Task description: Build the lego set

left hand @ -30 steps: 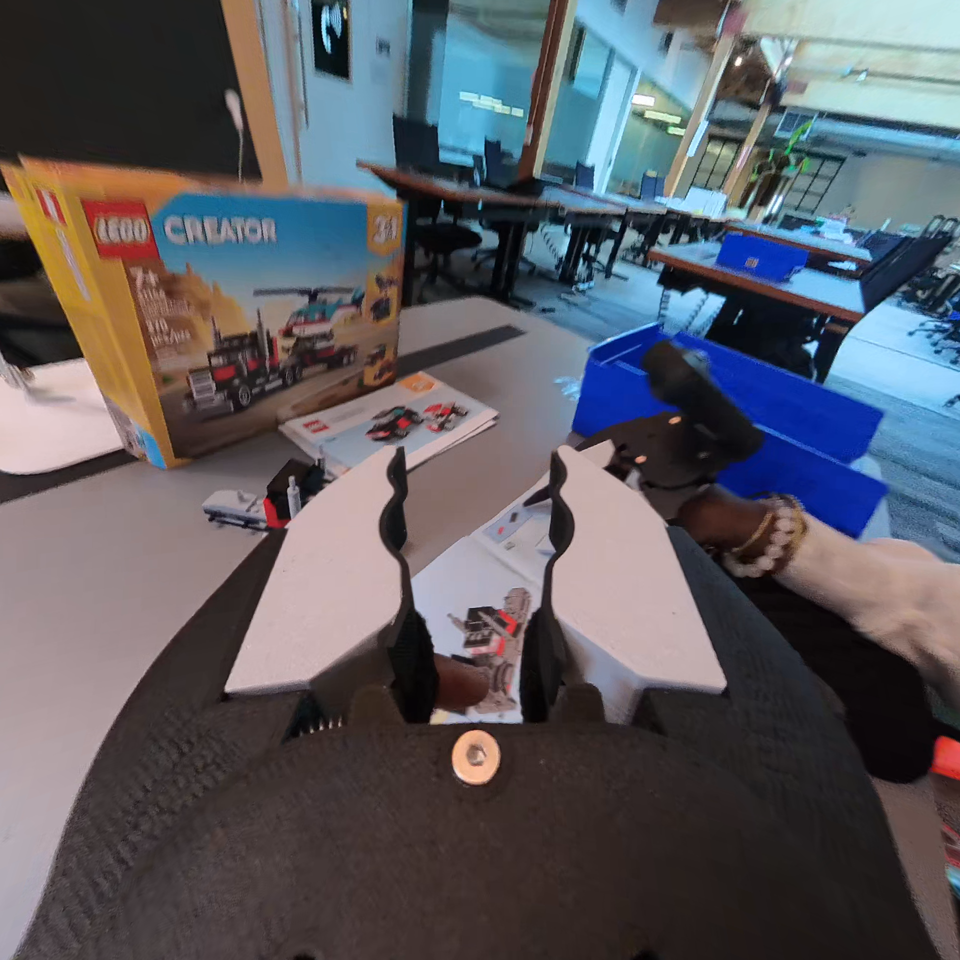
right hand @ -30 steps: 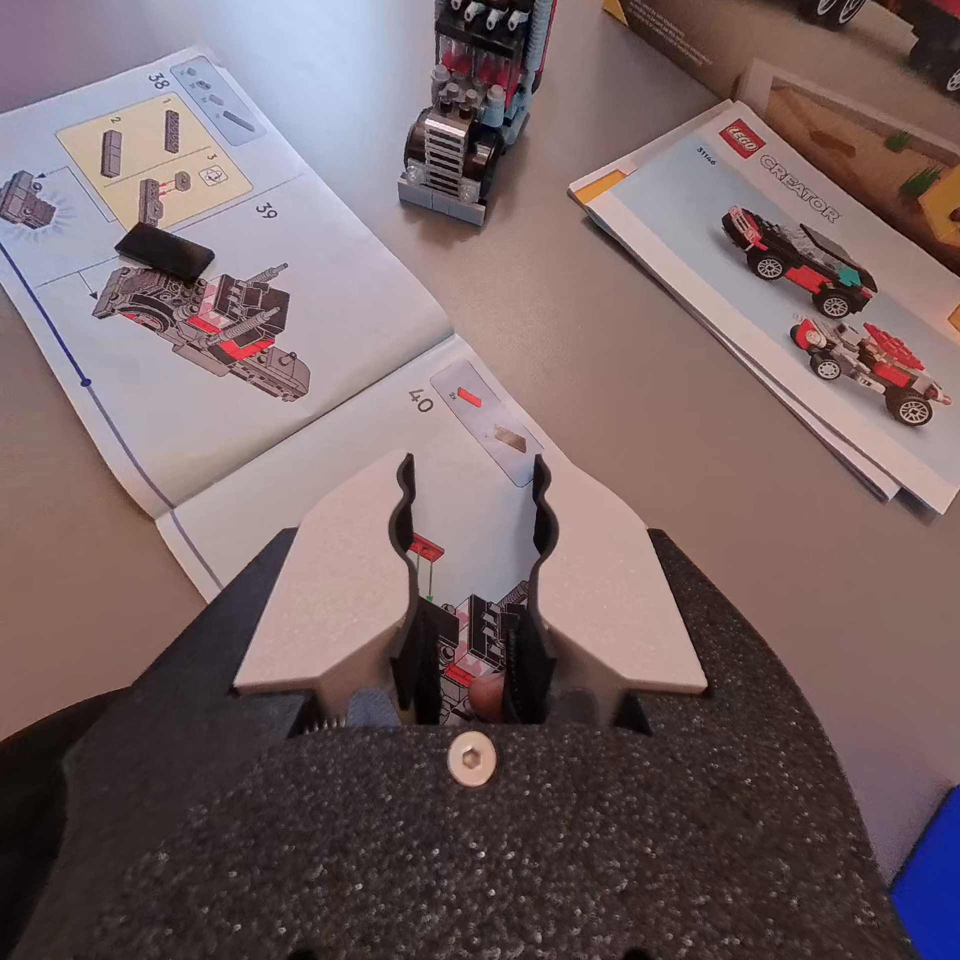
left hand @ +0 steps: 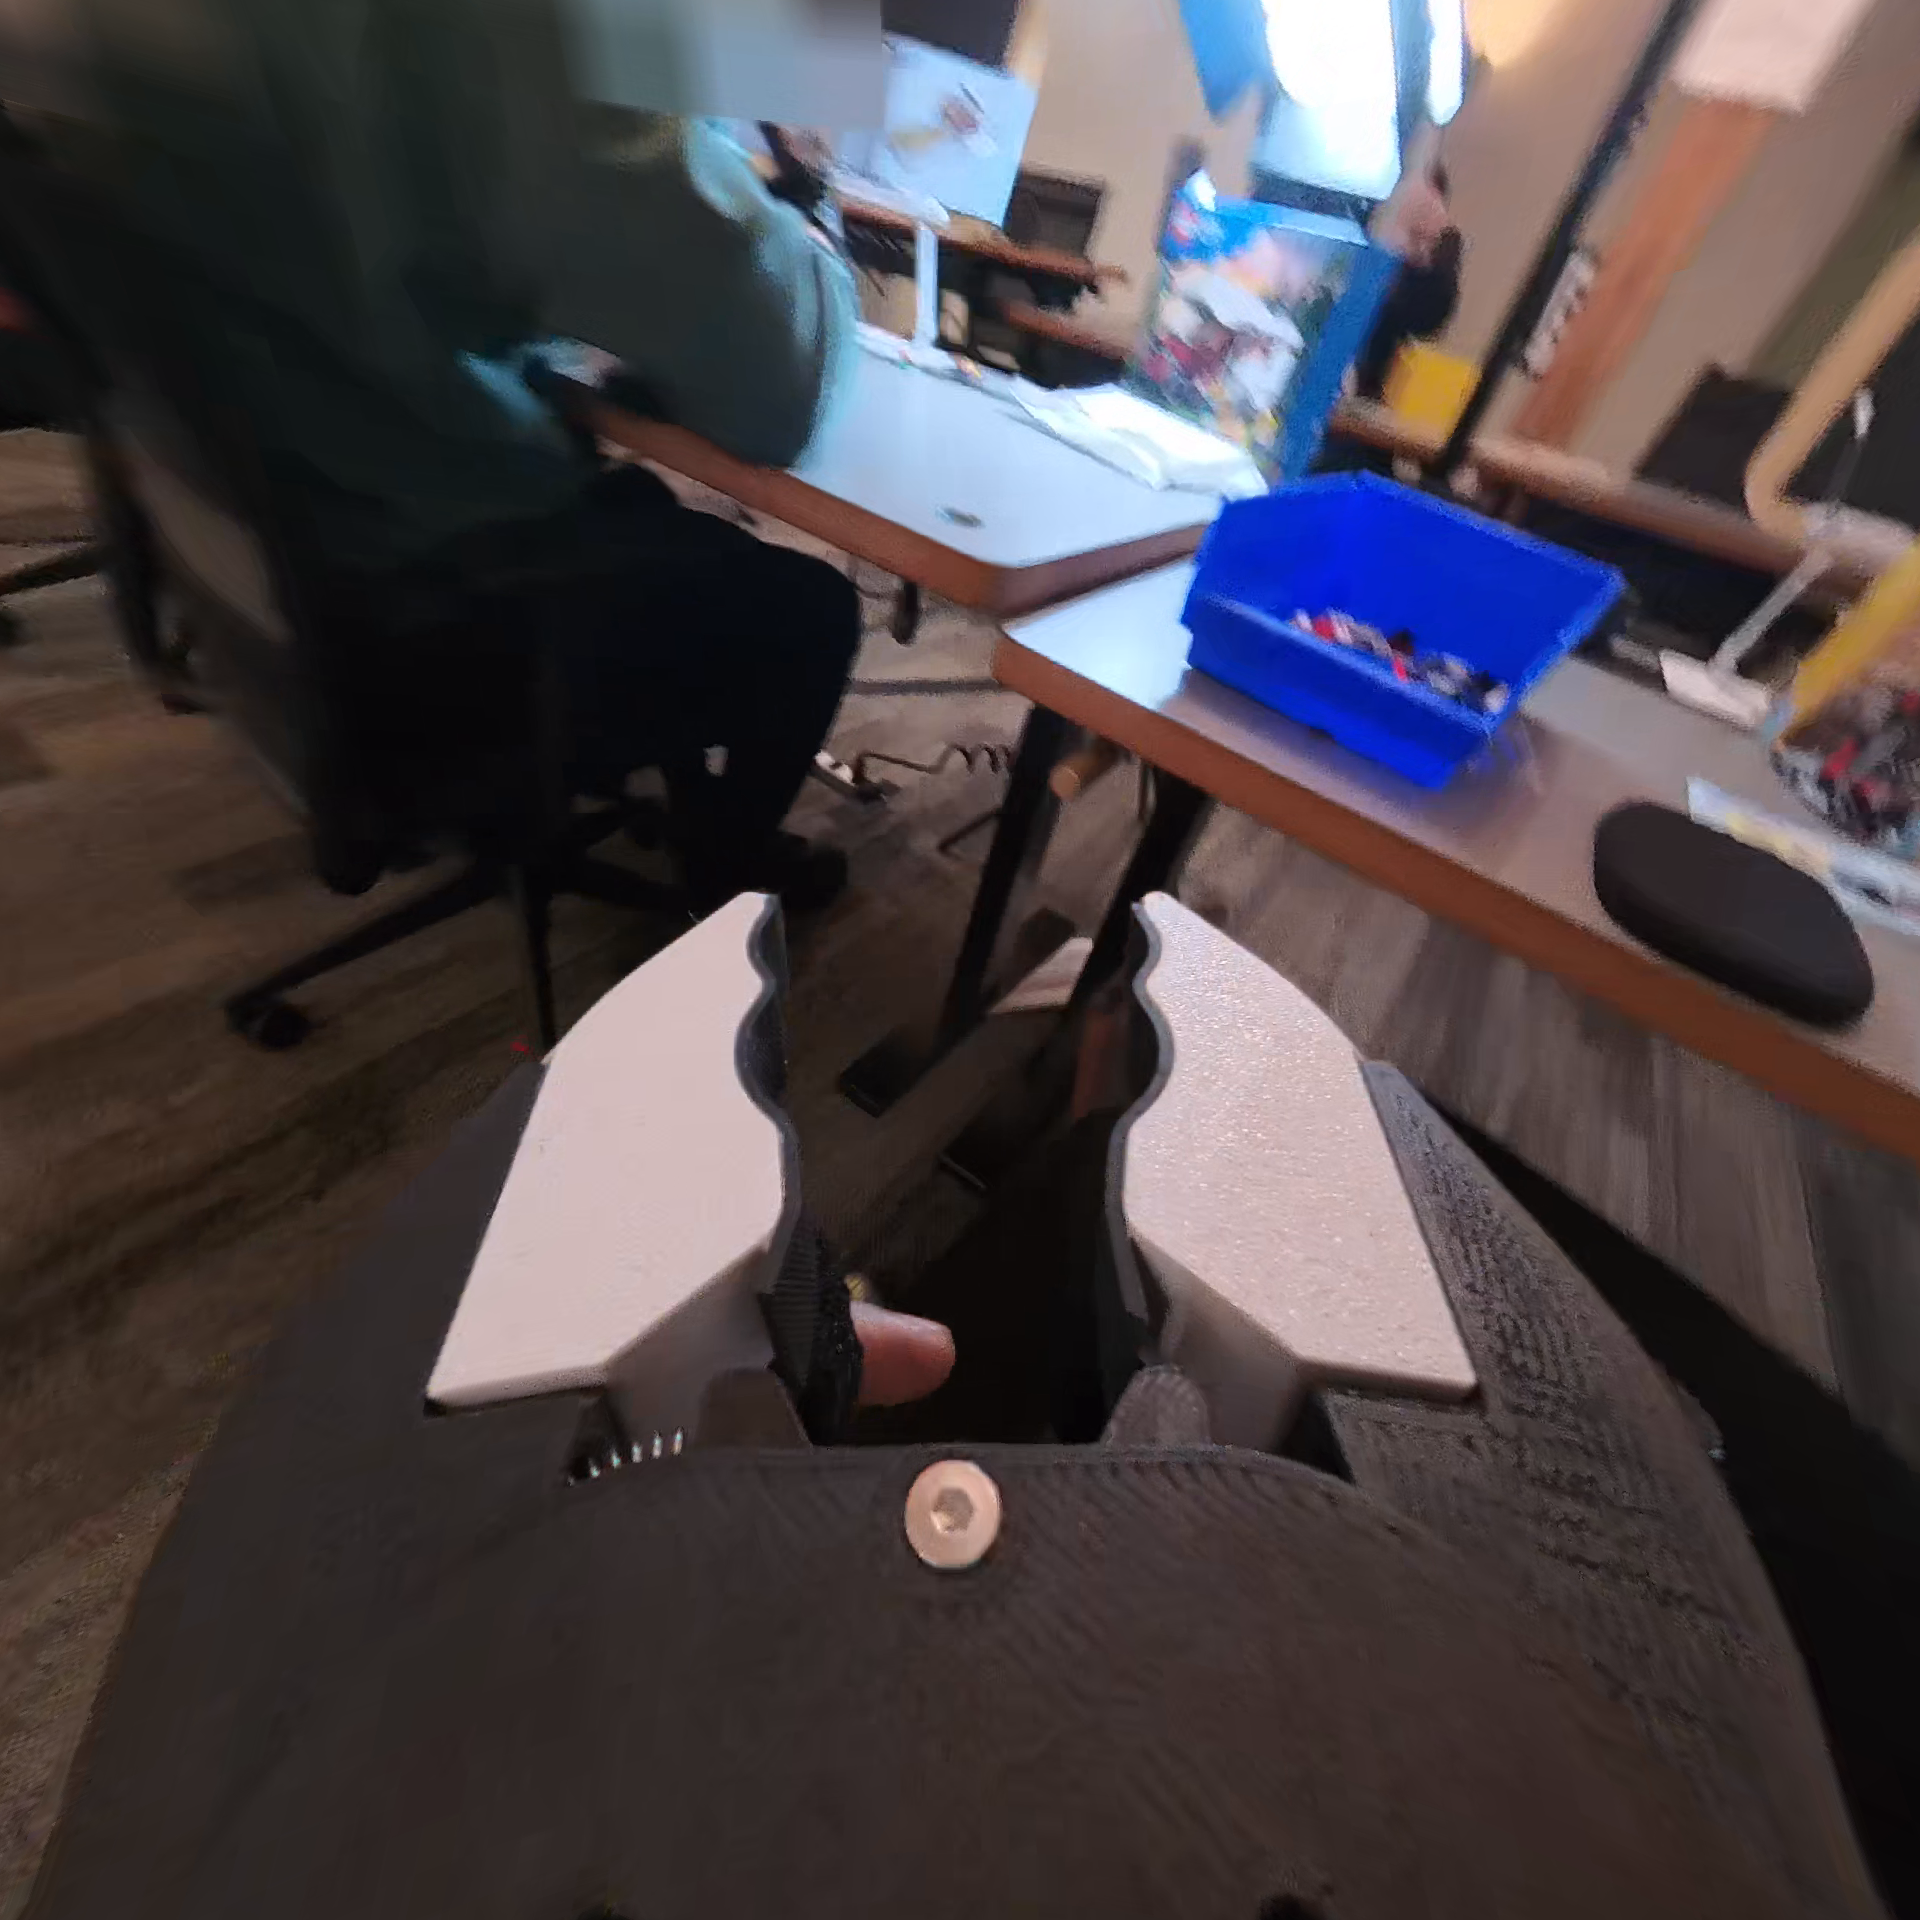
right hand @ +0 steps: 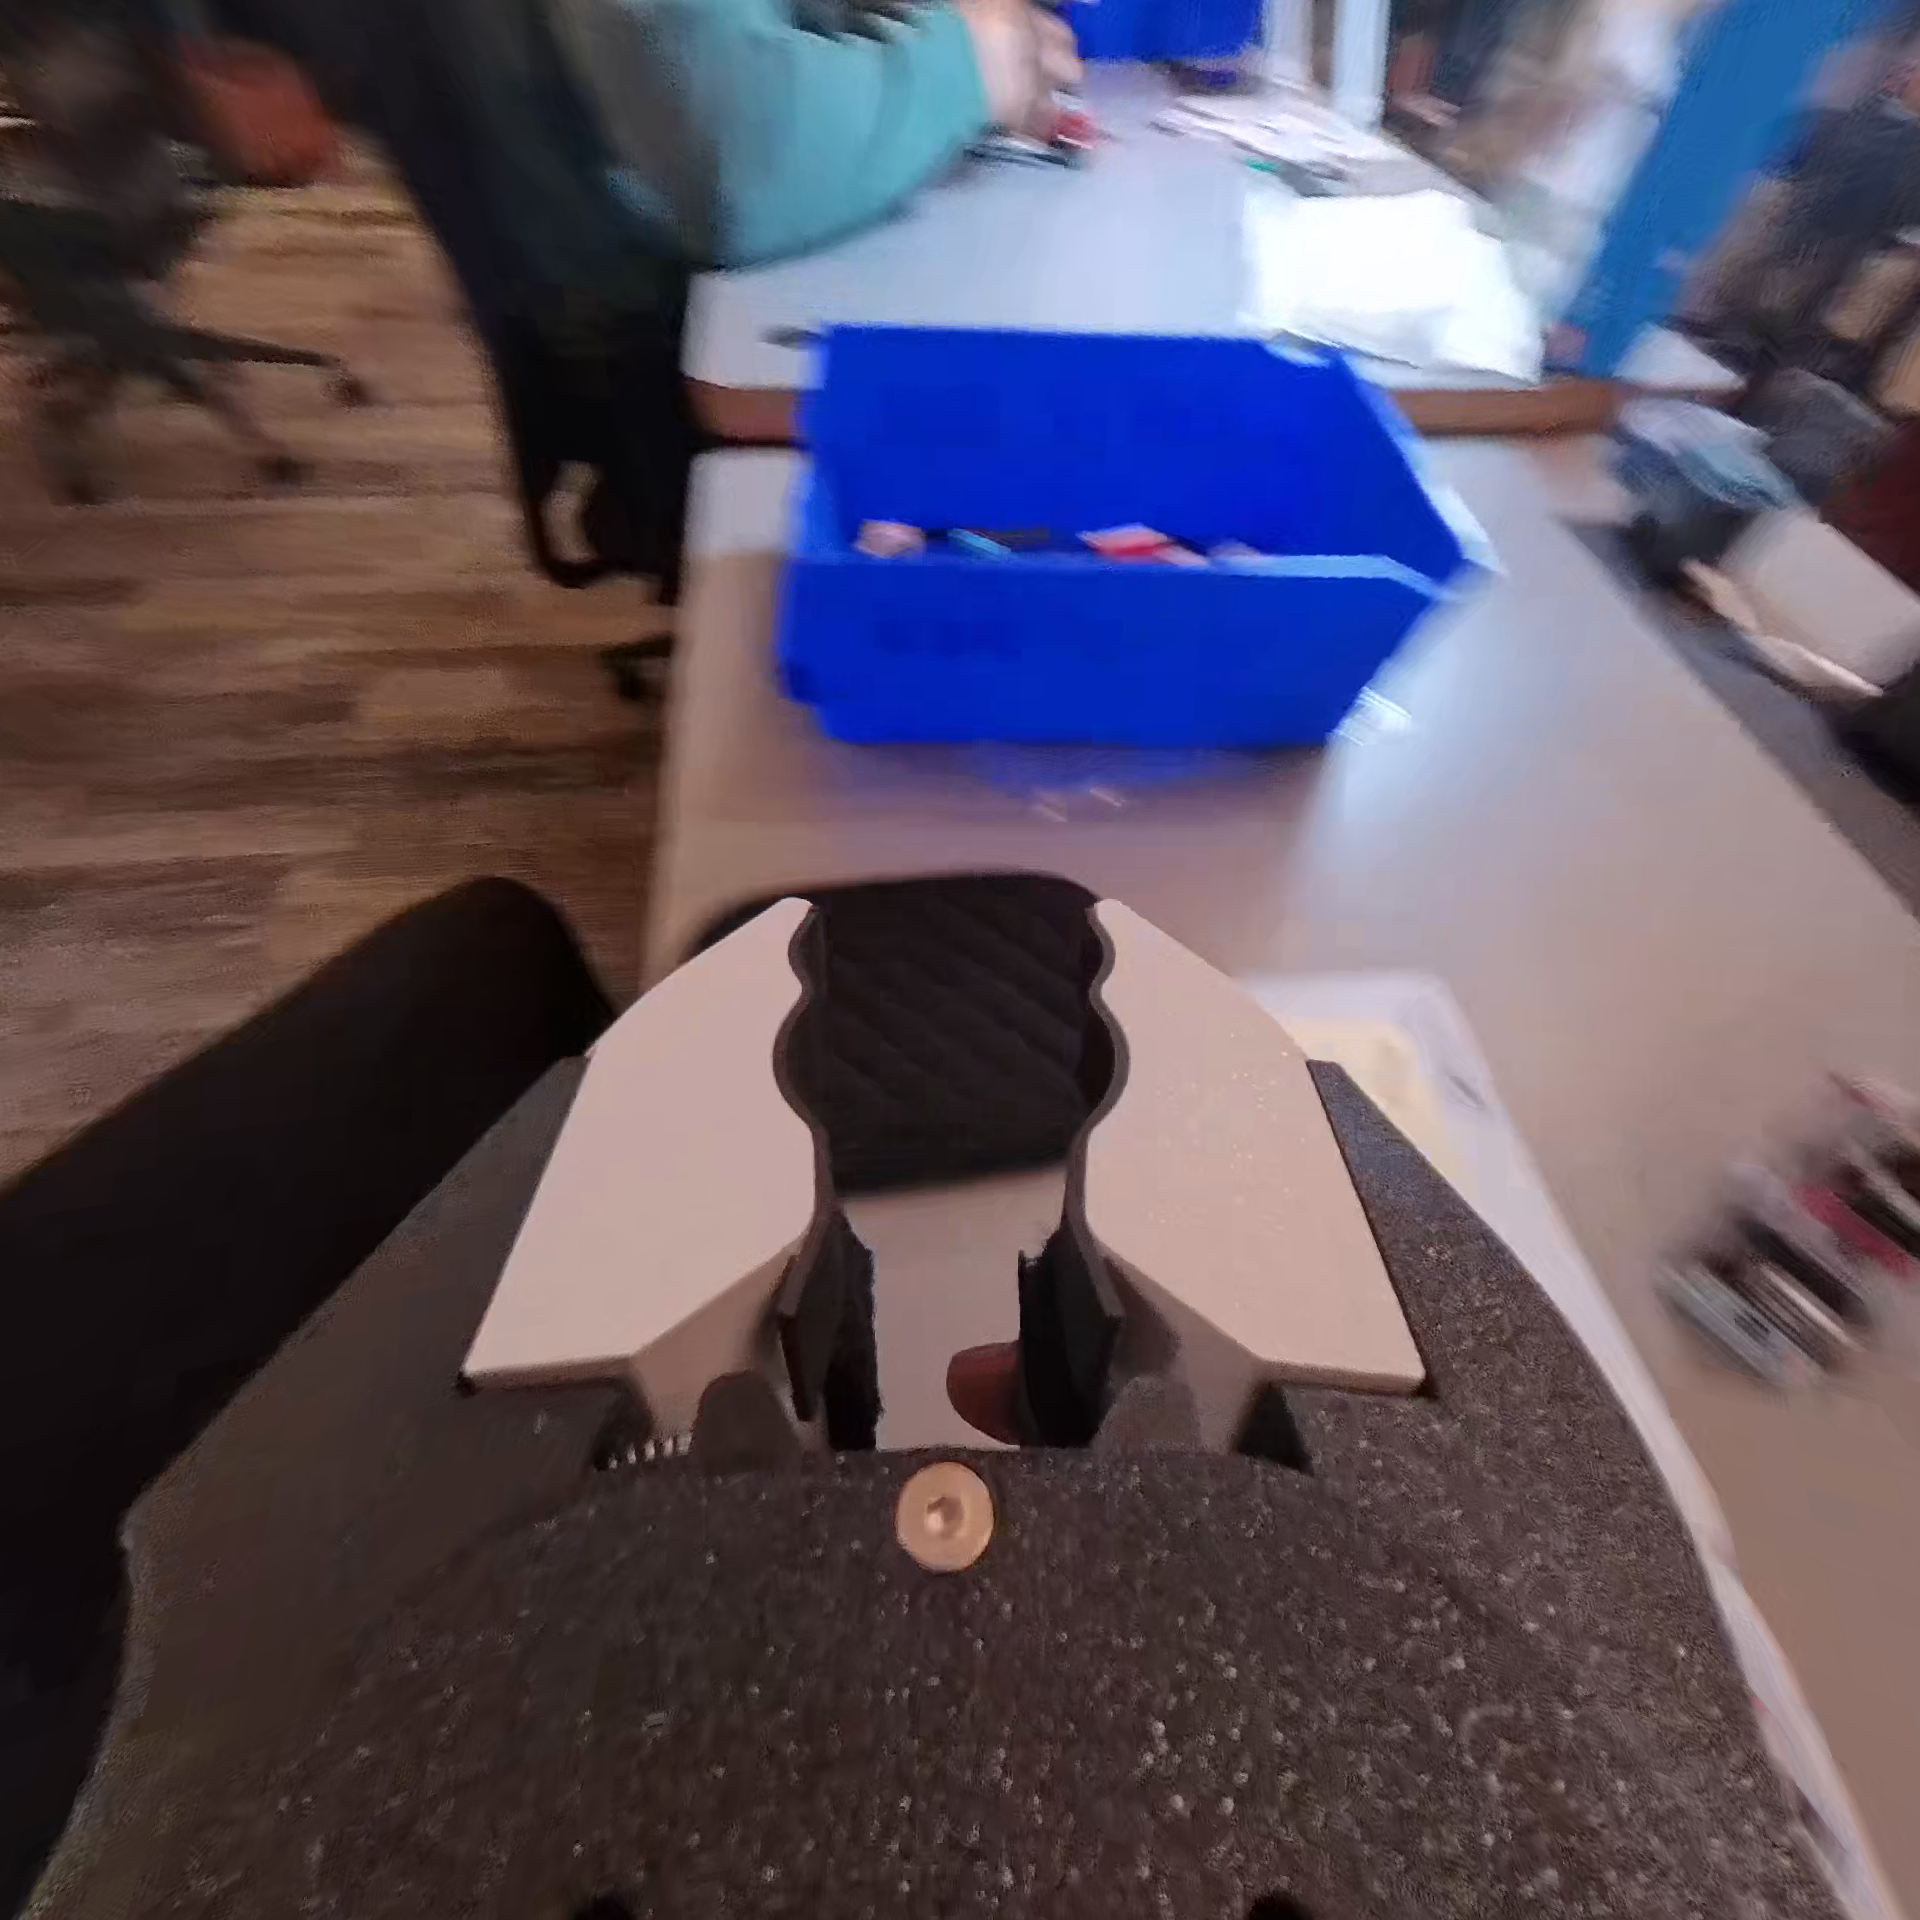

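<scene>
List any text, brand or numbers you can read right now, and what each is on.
None can be read.
Tall blue box: print blurred.
Yellow box: print blurred.
Booklet: page washed out, blurred.
Blue bin: no marking visible.

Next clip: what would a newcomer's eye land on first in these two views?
The bright blue bin of loose bricks, sitting on the grey table straight ahead of the right tool, which is open and empty. In the left wrist view, the left tool, also open and empty, points off the table toward the floor, and a seated person in a teal sleeve works at the next table.
</scene>
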A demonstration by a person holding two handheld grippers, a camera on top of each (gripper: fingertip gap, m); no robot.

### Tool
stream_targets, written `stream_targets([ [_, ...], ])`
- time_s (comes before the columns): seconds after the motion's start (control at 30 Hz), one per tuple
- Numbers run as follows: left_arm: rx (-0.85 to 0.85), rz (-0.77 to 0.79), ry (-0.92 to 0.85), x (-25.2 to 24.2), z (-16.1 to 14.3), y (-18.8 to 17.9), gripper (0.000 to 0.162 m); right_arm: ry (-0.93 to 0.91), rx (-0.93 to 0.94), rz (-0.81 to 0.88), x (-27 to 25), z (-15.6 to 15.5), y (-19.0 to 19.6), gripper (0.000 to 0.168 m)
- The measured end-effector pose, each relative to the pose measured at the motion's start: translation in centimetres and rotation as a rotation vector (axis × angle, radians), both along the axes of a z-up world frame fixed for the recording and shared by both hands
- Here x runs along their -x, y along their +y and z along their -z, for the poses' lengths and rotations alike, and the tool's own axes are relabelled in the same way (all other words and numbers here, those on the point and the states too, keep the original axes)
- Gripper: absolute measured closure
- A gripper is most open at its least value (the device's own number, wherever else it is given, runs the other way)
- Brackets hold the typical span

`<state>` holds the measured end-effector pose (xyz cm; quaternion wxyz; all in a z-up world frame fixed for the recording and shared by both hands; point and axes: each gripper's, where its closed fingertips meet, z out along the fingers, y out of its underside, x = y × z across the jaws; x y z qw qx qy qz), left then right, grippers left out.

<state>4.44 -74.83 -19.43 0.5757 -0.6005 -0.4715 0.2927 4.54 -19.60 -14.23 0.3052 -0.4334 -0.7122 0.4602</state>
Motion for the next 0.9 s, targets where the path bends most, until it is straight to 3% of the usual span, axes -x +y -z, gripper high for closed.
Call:
stream_targets([
  [0.1, -0.094, -0.119, 0.039, -1.5, 0.2, -3.2, 0.096, 0.049, 0.0, -0.269, 0.5, -1.0, -11.8, 0.119],
  [0.23, -0.037, -0.224, 0.07, -2.4, 0.9, -6.8, 0.096, 0.071, 0.081, -0.587, 1.5, -0.6, -26.8, 0.12],
  [0.4, 0.054, -0.308, 0.046, -0.2, 3.5, -13.8, 0.096, 0.083, 0.041, -0.785, 6.2, 4.3, -40.3, 0.129],
  [0.57, 0.081, -0.435, 0.071, 3.8, 6.6, -23.6, 0.096, 0.123, -0.082, -0.806, 16.4, 13.1, -48.3, 0.157],
  [0.63, 0.113, -0.48, 0.015, 3.3, 7.6, -27.5, 0.096, 0.118, -0.098, -0.804, 20.6, 14.7, -50.6, 0.161],
  [0.77, 0.186, -0.582, -0.069, -2.9, 5.3, -31.4, 0.097, 0.151, -0.14, -0.832, 26.3, 12.7, -54.5, 0.156],
  [0.9, 0.215, -0.756, -0.08, -11.1, 2.3, -31.3, 0.1, 0.193, -0.138, -0.854, 28.1, 10.3, -56.4, 0.154],
])
